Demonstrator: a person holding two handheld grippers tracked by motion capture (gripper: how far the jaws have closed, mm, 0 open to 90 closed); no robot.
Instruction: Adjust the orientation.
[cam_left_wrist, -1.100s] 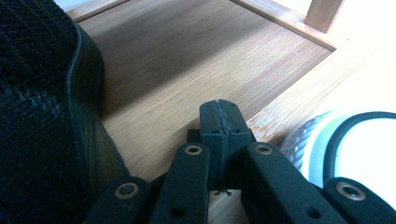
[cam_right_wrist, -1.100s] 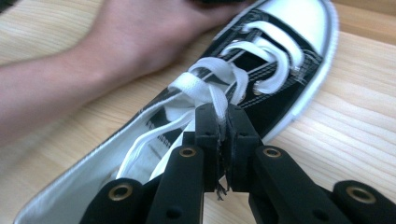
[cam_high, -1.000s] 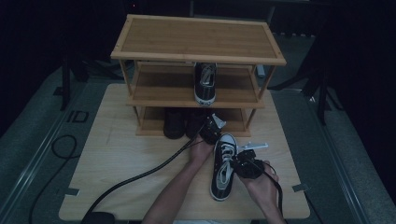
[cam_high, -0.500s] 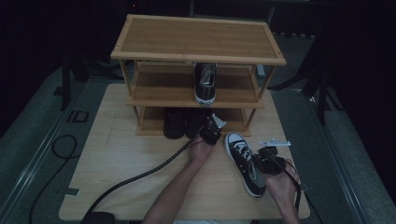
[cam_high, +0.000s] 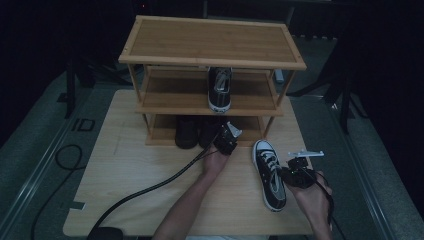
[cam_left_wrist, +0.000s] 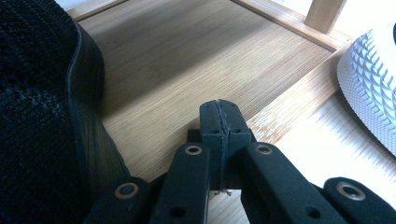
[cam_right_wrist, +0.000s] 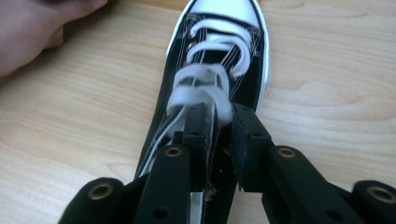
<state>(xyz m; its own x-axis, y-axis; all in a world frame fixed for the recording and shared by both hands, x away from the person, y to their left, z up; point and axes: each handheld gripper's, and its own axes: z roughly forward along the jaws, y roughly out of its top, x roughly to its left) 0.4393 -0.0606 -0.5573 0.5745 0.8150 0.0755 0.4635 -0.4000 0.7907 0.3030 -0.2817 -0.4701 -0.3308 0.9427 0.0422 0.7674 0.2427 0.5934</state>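
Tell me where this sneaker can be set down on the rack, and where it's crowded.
Free: the rack top, all bare; the middle shelf to either side of the sneaker standing there; the bottom shelf's right end, beside the dark shoes. Crowded: the bottom shelf's centre, where those shoes and the left gripper sit. The right gripper grips the table sneaker.

Two sneakers (cam_high: 269, 173) (cam_high: 219, 88); two black shoes (cam_high: 186, 131) (cam_high: 208, 131); one rack (cam_high: 212, 42)

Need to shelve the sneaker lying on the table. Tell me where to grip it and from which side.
Grip the sneaker at the side wall of its collar, beside the laces, coming from above and behind the heel. It stands upright, opening up, toe toward the rack; the right gripper already sits there.
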